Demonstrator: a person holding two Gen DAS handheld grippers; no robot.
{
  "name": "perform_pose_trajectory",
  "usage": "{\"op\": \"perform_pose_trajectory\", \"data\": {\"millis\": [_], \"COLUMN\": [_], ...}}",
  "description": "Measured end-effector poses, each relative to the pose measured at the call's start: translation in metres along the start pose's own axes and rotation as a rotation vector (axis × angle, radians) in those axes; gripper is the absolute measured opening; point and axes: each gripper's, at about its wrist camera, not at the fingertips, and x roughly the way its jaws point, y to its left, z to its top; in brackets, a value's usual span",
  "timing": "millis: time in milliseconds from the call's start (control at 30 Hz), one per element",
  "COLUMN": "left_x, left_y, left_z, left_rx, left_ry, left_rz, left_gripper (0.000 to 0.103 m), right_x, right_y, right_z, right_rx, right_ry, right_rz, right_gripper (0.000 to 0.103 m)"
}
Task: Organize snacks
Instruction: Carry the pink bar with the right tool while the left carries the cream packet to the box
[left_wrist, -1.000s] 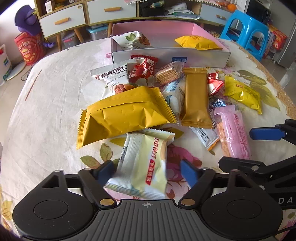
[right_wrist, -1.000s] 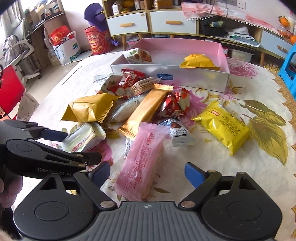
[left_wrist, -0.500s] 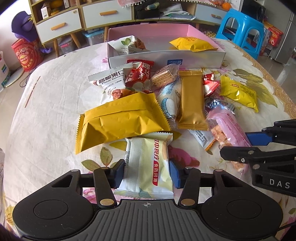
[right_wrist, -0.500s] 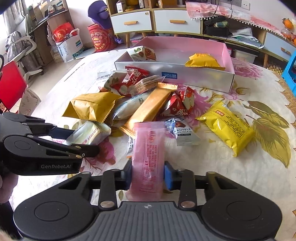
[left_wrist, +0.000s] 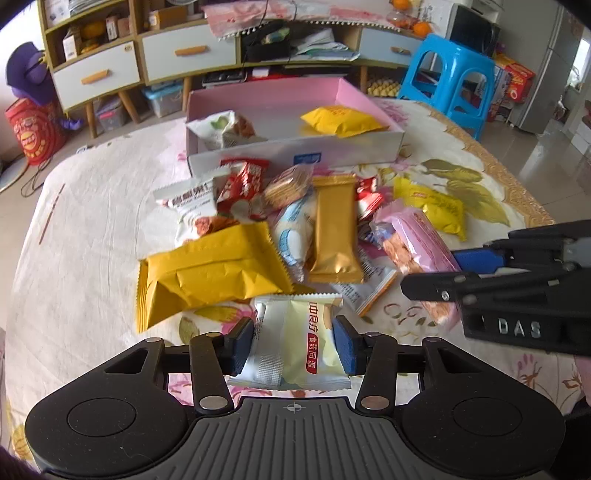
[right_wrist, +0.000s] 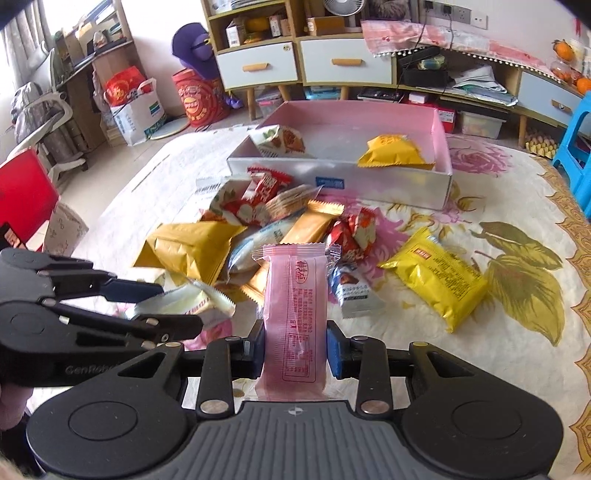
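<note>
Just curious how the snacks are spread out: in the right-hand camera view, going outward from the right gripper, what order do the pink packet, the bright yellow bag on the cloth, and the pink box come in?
1. Pink packet: clamped in the right gripper.
2. Bright yellow bag: farther out, to the right on the cloth.
3. Pink box: farthest, at the table's far side.

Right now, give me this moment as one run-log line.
left gripper: shut on pale green snack packet | right gripper: shut on pink snack packet | pink-lined box: two packets inside
</note>
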Motion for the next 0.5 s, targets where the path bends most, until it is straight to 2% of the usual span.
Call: {"op": "perform_pose_trajectory", "data": {"millis": [333, 367, 433, 500], "left_x": [-0.014, -0.016, -0.018, -0.019], "left_y": [-0.007, -0.007, -0.006, -0.003], "left_z": [0.011, 0.013, 0.017, 0.021], "left_rx": [0.007, 0.005, 0.000, -0.022], "left_ry": [-0.049, -0.055, -0.059, -0.066], "left_rz": [-0.024, -0.026, -0.031, -0.035], "left_gripper": [0.043, 0.037, 0.010, 0.012], "right_x": [-0.013, -0.013, -0.015, -0.017], "right_y": [-0.019, -0.021, -0.026, -0.030], "right_z": [0.017, 0.019, 0.022, 0.026], "right_rx": [0.069, 0.076, 0.090, 0.101], "right_ry": [-0.045, -0.049, -0.056, -0.066], "right_rz": [-0.019, -0.021, -0.026, -0.031], "right_gripper": [0.024, 0.024, 0.024, 0.024]}}
